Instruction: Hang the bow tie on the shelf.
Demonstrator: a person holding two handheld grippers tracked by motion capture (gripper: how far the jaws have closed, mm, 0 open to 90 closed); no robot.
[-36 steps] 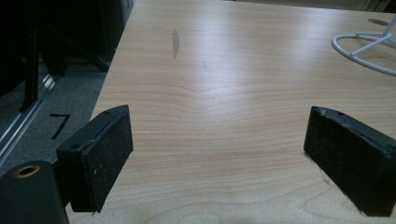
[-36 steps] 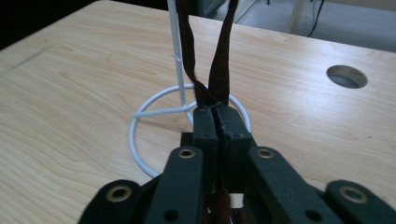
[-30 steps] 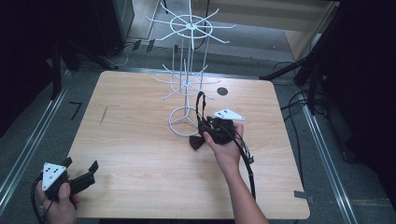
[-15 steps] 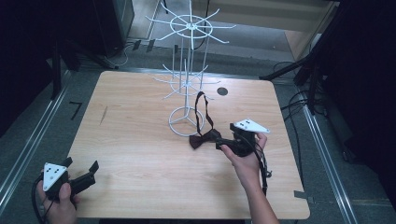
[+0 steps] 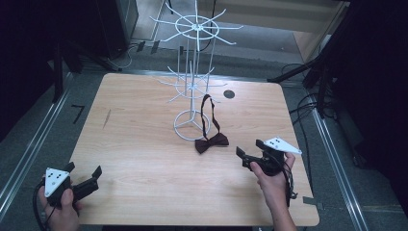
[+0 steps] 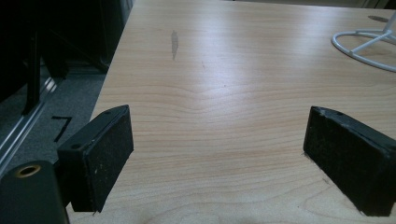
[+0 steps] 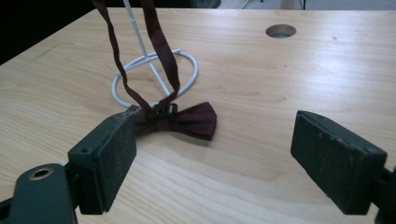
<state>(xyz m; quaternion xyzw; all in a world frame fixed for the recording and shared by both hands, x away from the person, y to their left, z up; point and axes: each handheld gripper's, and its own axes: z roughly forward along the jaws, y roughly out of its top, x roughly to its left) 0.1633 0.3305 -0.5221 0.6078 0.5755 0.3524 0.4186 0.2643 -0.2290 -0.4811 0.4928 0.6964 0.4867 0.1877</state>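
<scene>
On the light wooden table (image 5: 144, 144), the dark red bow tie (image 5: 211, 142) lies by the white wire rack (image 5: 191, 86), its strap hanging from a low arm. The right gripper (image 5: 250, 155) has just opened wide and holds nothing. The left gripper (image 5: 85, 173) is open and empty. The rack's top is cut off.

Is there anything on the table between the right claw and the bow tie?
Nothing visible. The right claw sits open, with bare wooden table between it and the dark red bow tie. The white wire rack stands on the bow tie's far side, with the strap hanging from one of its arms.
</scene>
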